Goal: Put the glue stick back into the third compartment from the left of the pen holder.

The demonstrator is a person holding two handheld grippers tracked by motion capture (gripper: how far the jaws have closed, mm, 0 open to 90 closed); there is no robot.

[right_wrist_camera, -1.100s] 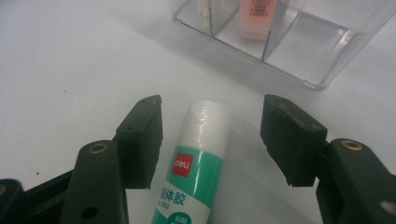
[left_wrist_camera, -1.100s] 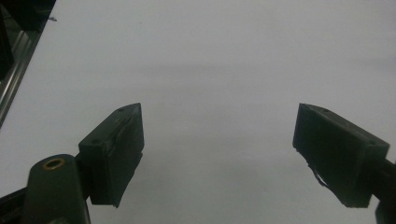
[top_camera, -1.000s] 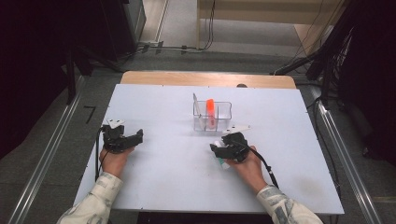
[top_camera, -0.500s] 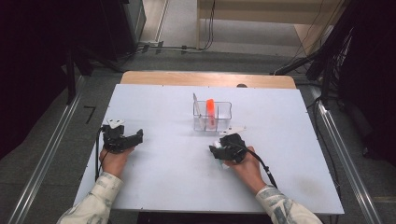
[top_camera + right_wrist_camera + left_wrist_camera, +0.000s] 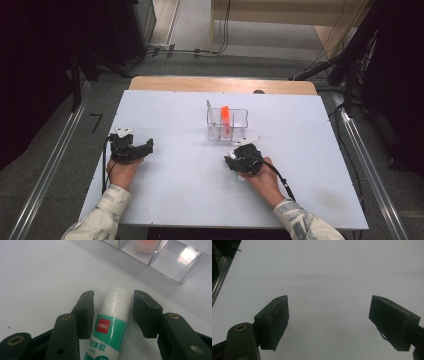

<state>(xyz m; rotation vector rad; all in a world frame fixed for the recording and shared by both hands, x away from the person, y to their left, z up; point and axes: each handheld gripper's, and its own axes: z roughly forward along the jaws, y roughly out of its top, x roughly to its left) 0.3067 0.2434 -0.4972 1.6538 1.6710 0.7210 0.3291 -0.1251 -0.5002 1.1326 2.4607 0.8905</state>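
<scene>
A glue stick (image 5: 112, 320) with a white cap and a green label lies on the white table. It lies between the jaws of my right gripper (image 5: 113, 293), with a narrow gap on each side, so the gripper is open around it. In the high view my right gripper (image 5: 236, 161) sits just in front of a clear plastic organizer (image 5: 240, 120). My left gripper (image 5: 145, 146) rests at the table's left side. Its jaws stand wide open over bare table (image 5: 329, 277) with nothing between them.
The clear organizer (image 5: 175, 267) has several compartments. One holds an upright orange item (image 5: 225, 116), and a thin pale piece (image 5: 210, 112) stands at its left. A wooden board (image 5: 220, 84) borders the far table edge. Cables trail from both grippers.
My right gripper has shifted very slightly toward the near edge. The left gripper and the organizer have stayed put.
</scene>
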